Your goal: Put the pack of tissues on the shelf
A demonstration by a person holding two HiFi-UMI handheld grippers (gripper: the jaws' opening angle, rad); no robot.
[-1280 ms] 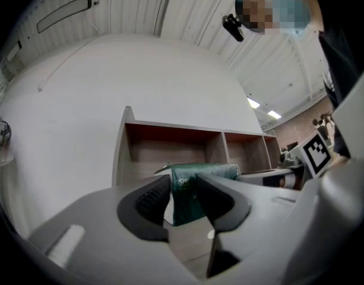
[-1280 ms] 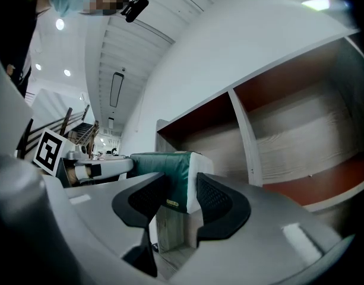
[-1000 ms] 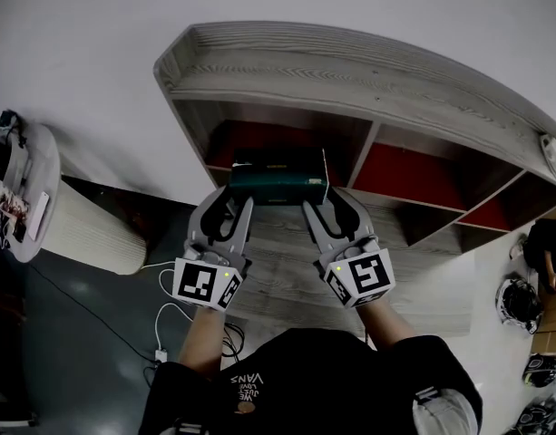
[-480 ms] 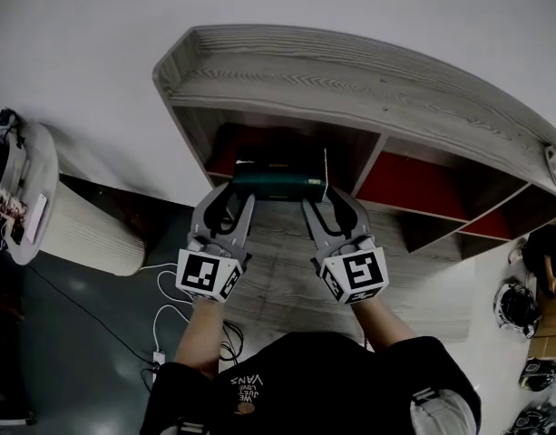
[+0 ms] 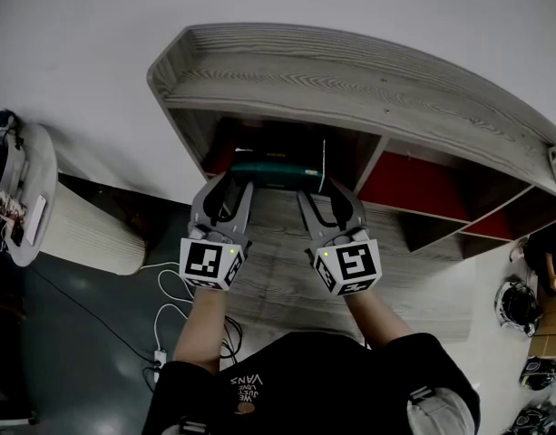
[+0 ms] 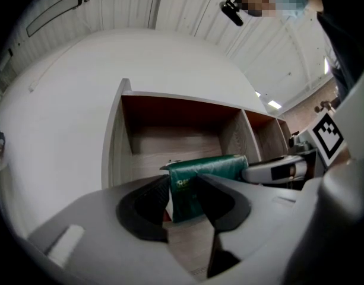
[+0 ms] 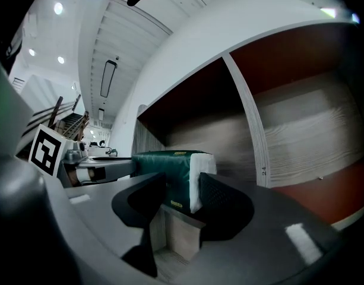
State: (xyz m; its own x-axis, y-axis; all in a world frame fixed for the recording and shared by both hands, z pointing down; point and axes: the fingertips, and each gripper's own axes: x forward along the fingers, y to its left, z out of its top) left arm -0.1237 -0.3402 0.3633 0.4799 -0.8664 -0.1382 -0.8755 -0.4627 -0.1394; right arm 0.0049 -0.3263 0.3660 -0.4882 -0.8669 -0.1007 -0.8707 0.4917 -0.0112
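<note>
- The pack of tissues (image 5: 276,172) is at the mouth of the leftmost compartment (image 6: 170,123) of the shelf (image 5: 368,75). Its long axis runs left to right across the opening.
- The left claw (image 5: 229,196) is clamped on the pack's left end, its jaws set wide around it. The right claw (image 5: 321,202) pinches the right end.
- Neither hand is nearer: the pack spans between them, just beyond the tips.
- The next move, I'd judge, is a straight push to the far side, deeper in.
- The right gripper view shows the pack's white end with the divider (image 7: 253,135) near on its right, a gap the head view hides.
- Whether the pack rests on the board, I cannot tell.
</note>
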